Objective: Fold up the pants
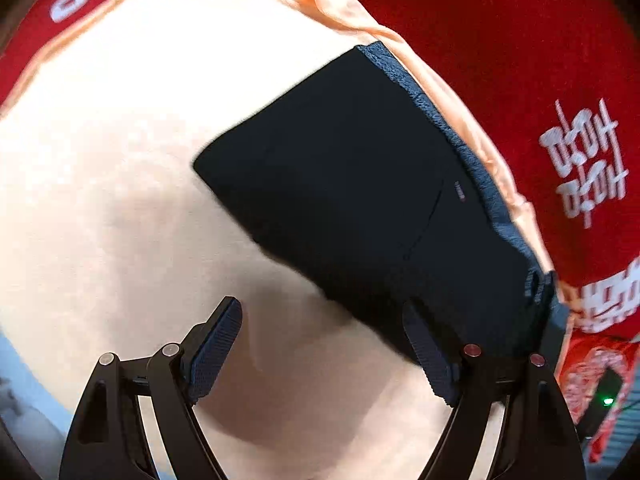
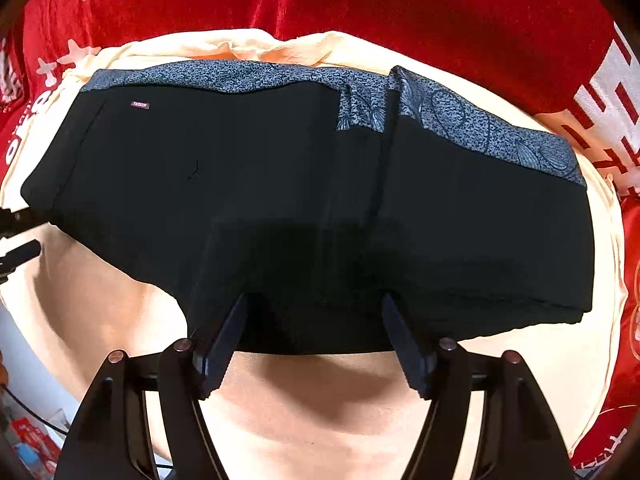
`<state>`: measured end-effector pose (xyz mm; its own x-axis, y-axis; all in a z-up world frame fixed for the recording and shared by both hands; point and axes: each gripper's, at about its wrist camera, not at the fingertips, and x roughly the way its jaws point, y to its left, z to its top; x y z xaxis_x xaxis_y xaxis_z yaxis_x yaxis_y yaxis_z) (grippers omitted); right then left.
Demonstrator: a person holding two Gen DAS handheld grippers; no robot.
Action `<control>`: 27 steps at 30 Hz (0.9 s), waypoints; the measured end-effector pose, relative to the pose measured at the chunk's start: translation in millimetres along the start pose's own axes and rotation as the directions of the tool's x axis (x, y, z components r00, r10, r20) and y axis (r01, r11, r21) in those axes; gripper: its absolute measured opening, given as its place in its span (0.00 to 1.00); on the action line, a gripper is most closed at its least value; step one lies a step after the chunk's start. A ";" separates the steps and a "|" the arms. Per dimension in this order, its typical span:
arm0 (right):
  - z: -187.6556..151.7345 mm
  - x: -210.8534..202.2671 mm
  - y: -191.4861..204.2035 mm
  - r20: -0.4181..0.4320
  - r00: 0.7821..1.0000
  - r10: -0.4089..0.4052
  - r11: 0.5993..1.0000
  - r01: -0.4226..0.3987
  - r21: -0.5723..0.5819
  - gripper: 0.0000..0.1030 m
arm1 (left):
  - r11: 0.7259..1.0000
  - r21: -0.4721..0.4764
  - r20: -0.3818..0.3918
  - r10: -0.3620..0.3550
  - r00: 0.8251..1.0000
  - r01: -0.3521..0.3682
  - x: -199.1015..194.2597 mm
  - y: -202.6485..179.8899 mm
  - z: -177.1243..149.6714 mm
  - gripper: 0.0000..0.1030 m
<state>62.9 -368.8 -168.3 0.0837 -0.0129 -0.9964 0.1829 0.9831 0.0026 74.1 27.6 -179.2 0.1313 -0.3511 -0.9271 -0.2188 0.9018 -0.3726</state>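
Note:
The black pants (image 2: 304,200) lie folded into a compact wide stack on a cream cloth (image 2: 320,420), with a blue patterned waistband (image 2: 460,120) along the far edge. In the left wrist view the pants (image 1: 352,184) lie ahead and to the right. My left gripper (image 1: 324,344) is open and empty above the cloth, its right finger near the pants' near edge. My right gripper (image 2: 314,340) is open, hovering at the pants' near edge with nothing between its fingers. The left gripper's fingertips (image 2: 20,236) show at the far left of the right wrist view.
A red cloth with white lettering (image 2: 440,12) surrounds the cream cloth (image 1: 100,160). A dark device with a green light (image 1: 608,400) sits at lower right. Clutter and a cable (image 2: 28,440) lie beyond the cloth's lower left edge.

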 end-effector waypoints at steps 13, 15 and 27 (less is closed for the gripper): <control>-2.9 4.0 3.1 0.005 1.000 -0.002 1.000 0.002 -0.012 0.73 | 0.956 -0.101 0.104 -0.265 0.959 0.275 26.1 -30.4 25.2 0.81; -4.0 4.3 3.7 0.005 1.000 -0.002 1.000 0.002 -0.011 0.73 | 0.950 -0.094 0.114 -0.288 0.951 0.299 32.0 -35.2 27.3 0.92; -6.6 2.6 4.5 0.009 1.000 0.001 1.000 -0.001 -0.015 0.73 | 0.974 -0.051 0.164 -0.211 0.964 0.222 21.3 -70.0 35.4 0.98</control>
<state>57.5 -363.3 -171.5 0.0924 -0.0139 -0.9956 0.1684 0.9857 0.0019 126.4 -34.1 -171.4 0.3314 -0.4872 -0.8080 -0.2335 0.7873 -0.5706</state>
